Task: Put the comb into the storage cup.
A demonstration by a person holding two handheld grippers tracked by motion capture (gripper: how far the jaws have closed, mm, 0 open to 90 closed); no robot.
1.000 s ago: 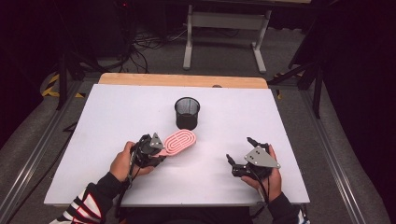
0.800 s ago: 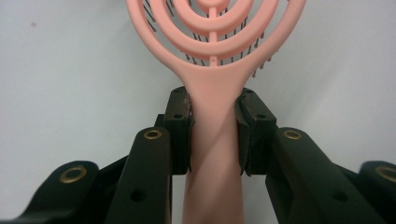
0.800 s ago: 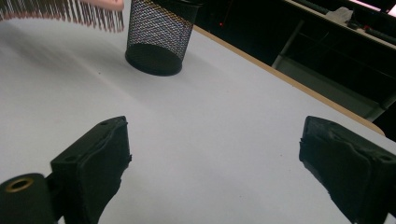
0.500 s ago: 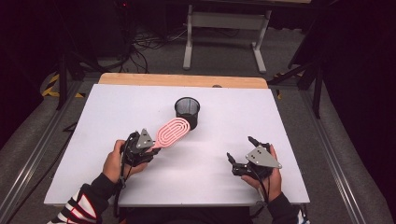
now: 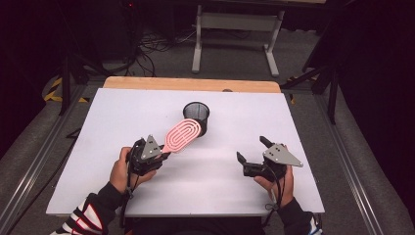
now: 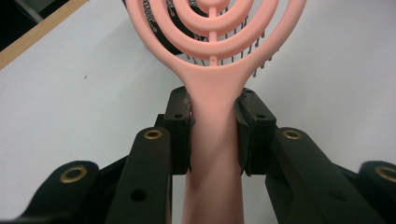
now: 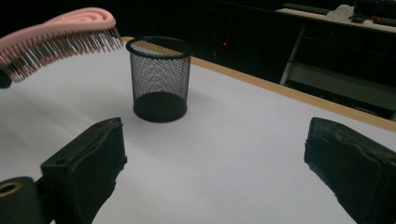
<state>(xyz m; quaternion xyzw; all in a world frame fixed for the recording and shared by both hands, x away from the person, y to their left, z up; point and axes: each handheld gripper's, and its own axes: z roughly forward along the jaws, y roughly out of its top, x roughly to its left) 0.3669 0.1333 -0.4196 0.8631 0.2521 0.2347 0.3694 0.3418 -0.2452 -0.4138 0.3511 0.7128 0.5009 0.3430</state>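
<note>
a: obs. — left gripper [image 5: 164,155] is clenched on the handle of the pink plastic paddle hairbrush with looped ribs [image 5: 182,136]; in the left gripper view both pads press the neck just below the head.

b: where is the brush head?

a: off the white tabletop [image 5: 98,161], tilted up, tip near the rim of the black wire-mesh cup [image 5: 196,117]; bristles face down in the right gripper view [image 7: 60,35].

b: reason for gripping low on the handle?

a: likely leaves the whole head free to go into the cup.

b: right gripper [image 5: 252,155]?

a: released, nothing between its jaws, which have just been opening wider. it rests on the table well apart from the cup, probably parked out of the way.
</note>
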